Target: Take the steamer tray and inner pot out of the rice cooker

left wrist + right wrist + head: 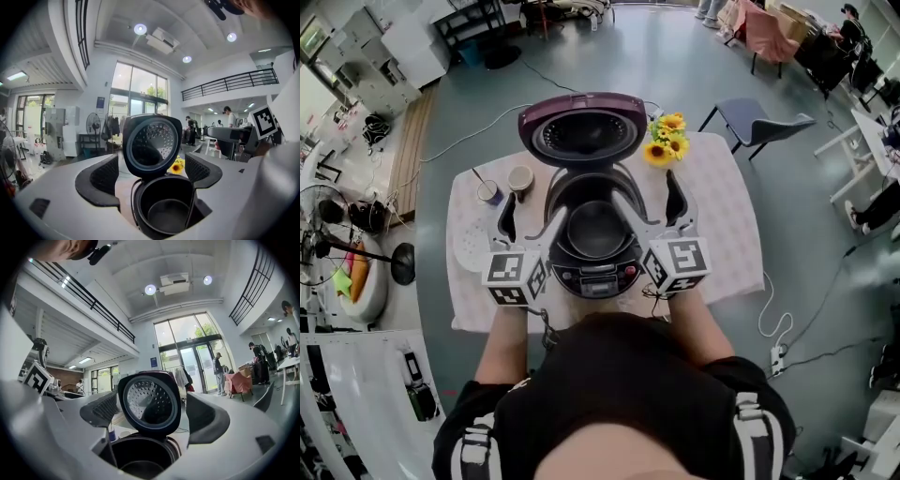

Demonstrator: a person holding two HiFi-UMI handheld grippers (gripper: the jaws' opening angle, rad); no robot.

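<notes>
Sitting deep inside the rice cooker [596, 277], the inner pot [596, 231] has not been lifted yet. The cooker's lid [583, 131] stands up behind it, leaving the mouth free. The left gripper [531, 221] and right gripper [649, 204] flank the cooker with jaws spread wide and pressing on nothing, probably lined up to take the pot's rim from both sides. A white perforated disc [472, 242], perhaps the steamer tray, lies on the table [727, 234] left of the cooker.
</notes>
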